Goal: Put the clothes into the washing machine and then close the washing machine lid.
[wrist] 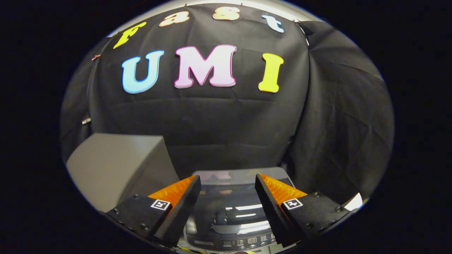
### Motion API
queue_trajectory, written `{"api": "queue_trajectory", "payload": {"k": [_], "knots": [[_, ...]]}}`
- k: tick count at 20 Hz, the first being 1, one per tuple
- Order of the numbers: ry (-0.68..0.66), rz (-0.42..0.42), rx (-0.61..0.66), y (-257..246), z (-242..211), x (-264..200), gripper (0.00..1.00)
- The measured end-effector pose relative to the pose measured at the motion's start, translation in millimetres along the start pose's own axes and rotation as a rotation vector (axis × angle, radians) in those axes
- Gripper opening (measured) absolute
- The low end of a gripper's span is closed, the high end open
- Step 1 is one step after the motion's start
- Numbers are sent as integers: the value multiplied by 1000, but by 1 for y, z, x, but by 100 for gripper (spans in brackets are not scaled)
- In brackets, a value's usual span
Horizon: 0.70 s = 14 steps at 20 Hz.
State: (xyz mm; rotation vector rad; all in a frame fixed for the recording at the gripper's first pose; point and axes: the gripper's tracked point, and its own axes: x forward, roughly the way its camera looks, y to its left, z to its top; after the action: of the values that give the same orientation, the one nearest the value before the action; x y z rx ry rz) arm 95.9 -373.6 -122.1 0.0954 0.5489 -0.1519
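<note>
My gripper (228,180) is open, its two fingers spread wide with nothing between them. Below and between the fingers lies the washing machine (229,215), seen from above. Its dark glass lid (231,197) lies flat and reflects ceiling lights. A row of control buttons (247,241) runs along the machine's near edge. No clothes are between the fingers.
A grey box-like unit (116,165) stands to the left of the washing machine, beside my left finger. The black cloth wall (226,120) hangs close behind the machine and wraps round to the right.
</note>
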Motion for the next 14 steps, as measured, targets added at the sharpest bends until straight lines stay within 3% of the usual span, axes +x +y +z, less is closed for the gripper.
{"api": "queue_trajectory", "payload": {"k": [8,14], "knots": [[-350,45,52,45,131,-61,99],[-415,108,74,74,148,-105,98]]}}
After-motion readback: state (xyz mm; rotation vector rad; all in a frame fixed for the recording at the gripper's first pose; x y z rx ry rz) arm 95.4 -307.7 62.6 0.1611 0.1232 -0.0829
